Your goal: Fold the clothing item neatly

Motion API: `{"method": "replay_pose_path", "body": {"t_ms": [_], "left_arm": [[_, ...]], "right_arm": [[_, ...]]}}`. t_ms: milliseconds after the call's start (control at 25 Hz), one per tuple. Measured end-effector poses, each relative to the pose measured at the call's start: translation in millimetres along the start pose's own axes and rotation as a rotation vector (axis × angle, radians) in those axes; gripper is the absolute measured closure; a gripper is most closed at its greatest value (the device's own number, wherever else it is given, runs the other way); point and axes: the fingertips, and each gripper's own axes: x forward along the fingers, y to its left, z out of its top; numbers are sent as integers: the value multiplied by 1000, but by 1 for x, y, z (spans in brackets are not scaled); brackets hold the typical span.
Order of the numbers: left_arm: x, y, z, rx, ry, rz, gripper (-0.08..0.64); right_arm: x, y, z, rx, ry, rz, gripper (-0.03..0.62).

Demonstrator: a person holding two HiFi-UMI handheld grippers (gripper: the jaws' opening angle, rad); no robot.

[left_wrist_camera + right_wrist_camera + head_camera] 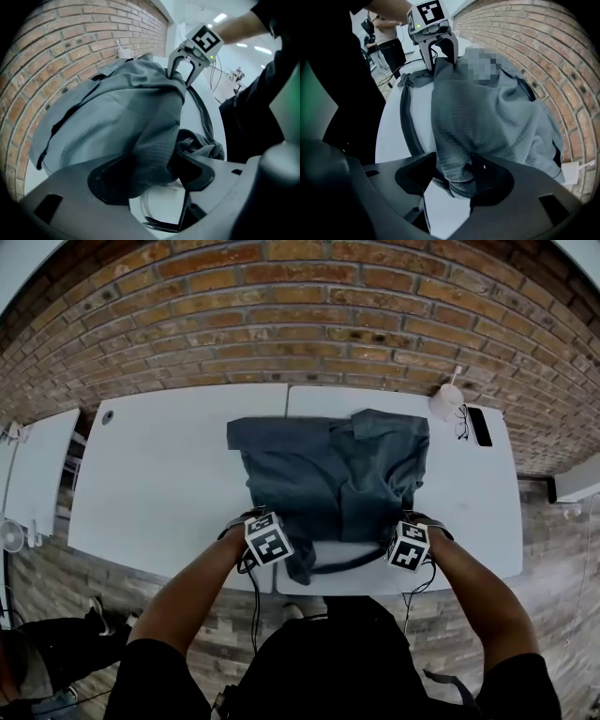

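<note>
A grey-blue garment [328, 474] lies partly folded on the white table [159, 484], its near edge at the table's front. My left gripper [261, 521] stands at the garment's near left corner and my right gripper [411, 526] at its near right corner, both pointing steeply down. In the left gripper view a thick fold of the garment [117, 108] runs between the wide-set jaws of the left gripper [152, 161]. The right gripper [453, 164] likewise has bunched cloth [487, 117] between wide jaws. Both look open. A dark strap [347, 563] trails along the front edge.
A white cup [446, 401], a pair of glasses [462, 421] and a black phone [479, 426] sit at the table's far right. A brick wall [300, 315] backs the table. A second white table [37, 474] stands to the left. A person [386, 33] stands in the background.
</note>
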Motion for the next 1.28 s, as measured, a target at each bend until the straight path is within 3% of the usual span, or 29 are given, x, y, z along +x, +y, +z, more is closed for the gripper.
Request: {"method": "replay_pose_path", "body": {"t_ms": [80, 120, 160, 200, 320, 480, 600, 800, 1000, 1120, 1280], "left_arm": [[0, 4, 0, -37, 2, -7, 296], [-1, 6, 0, -44, 12, -5, 350], [-3, 8, -1, -42, 27, 0, 421], [-4, 7, -2, -29, 43, 5, 457], [-9, -5, -7, 49, 81, 19, 484], [-27, -36, -14, 96, 90, -25, 491], [-47, -71, -22, 144, 87, -117, 491], [-86, -149, -43, 242, 116, -381, 491], [-131, -155, -39, 209, 68, -498, 491], [-154, -126, -23, 174, 20, -473, 491], [-163, -58, 0, 104, -25, -323, 491]], "right_arm": [[1, -1, -1, 50, -21, 32, 357], [1, -4, -1, 71, -34, 22, 371], [1, -8, -2, 89, -44, -2, 488], [1, -11, -2, 103, -50, -28, 510], [-2, -8, -5, 133, -47, -43, 515], [-19, 24, -7, 165, -70, 50, 520], [-39, 59, -11, 163, -87, 152, 525], [-81, 137, -15, 138, -88, 404, 525], [-140, 153, -4, 109, -103, 572, 525], [-167, 113, 10, 84, -135, 554, 525], [-178, 29, 30, 125, -185, 436, 526]]}}
